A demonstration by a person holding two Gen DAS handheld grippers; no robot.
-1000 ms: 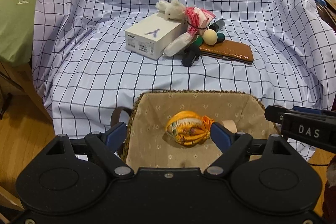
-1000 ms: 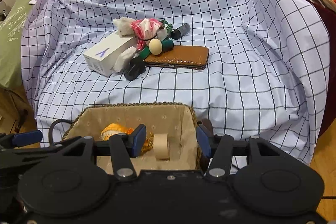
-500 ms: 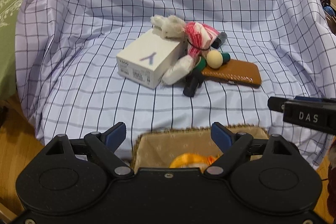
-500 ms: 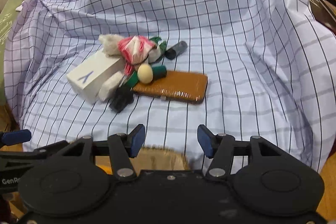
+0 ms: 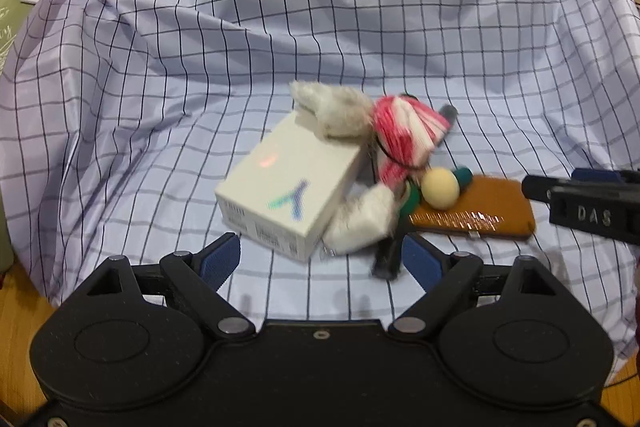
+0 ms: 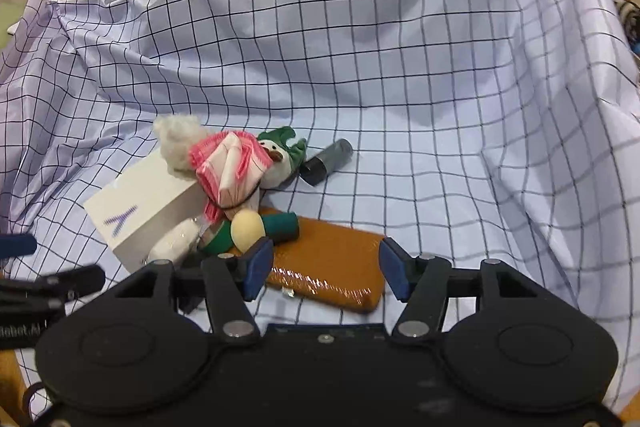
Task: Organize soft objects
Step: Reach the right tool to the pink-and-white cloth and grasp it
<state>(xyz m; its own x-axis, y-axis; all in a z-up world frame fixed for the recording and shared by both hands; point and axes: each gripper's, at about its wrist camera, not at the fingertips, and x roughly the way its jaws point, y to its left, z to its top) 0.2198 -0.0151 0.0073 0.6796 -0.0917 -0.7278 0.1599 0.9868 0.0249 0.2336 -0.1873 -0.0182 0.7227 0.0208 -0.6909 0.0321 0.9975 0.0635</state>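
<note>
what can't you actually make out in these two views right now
- Black object, left wrist view: motion blur, and the white pouch covers its top; no telling what it is.
- Label on the white box, left wrist view: too blurred to read.
- Brown case, right wrist view: near edge hidden behind the right gripper, whose jaws are opening.

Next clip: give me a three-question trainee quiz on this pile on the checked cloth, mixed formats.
1. True or false: the cream ball rests beside the brown leather case.
2. Which lies on the white box? A) fluffy white toy B) grey marker C) a basket
3. Fill in: the left tongs hold ____.

Key: 1 true; 2 A; 3 nothing
</note>
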